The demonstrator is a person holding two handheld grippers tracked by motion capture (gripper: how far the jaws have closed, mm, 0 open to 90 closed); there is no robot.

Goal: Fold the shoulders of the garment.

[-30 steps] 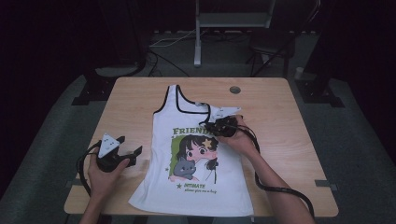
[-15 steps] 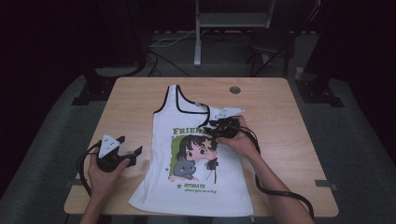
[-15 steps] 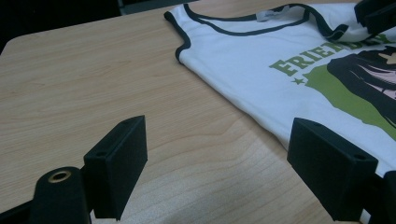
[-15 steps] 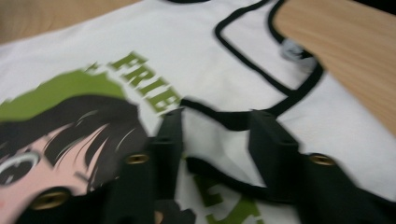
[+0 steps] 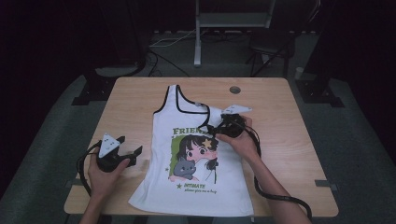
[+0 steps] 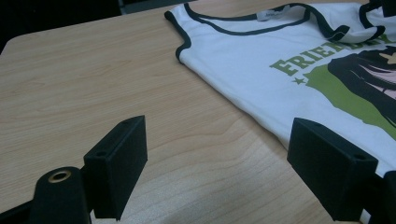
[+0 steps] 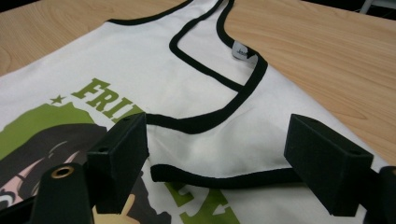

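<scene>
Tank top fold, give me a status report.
Right hand-held gripper jaws just opened, above folded strap. Left hand-held gripper open, on bare table. Tank top flat, right strap folded in. Nothing in the way.

The tank top [image 5: 187,158] lies on the table [image 5: 289,116], left gripper [image 5: 122,154] beside it.

A white tank top [image 5: 187,154] carries the green word "FRIEND", partly covered by a folded strap, above a cartoon print; smaller lettering beneath is illegible.
</scene>
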